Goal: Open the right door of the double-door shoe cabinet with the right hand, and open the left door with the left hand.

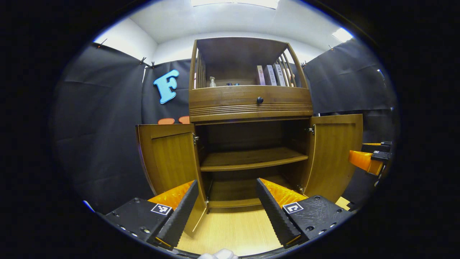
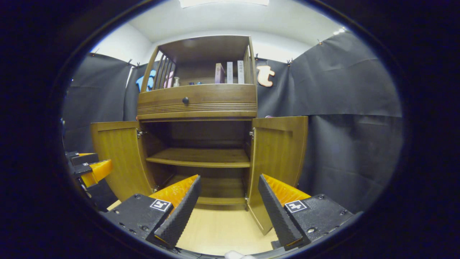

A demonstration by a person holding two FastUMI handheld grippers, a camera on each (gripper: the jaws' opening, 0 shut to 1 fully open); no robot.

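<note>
A pale wooden floor (image 1: 233,230) is running up to the base of the shoe cabinet (image 1: 250,102), which is standing against the booth's black cloth wall (image 1: 100,144) under a white ceiling. Both doors are hanging open: the left door (image 1: 169,158) and the right door (image 1: 336,151) are swung outward, baring an inner shelf (image 1: 251,158). Books (image 1: 269,75) and a small bottle (image 1: 212,82) are sitting in the top compartment. The left hand-held gripper (image 1: 228,208) and right hand-held gripper (image 2: 230,207) are both hovering spread apart, gripping nothing.
</note>
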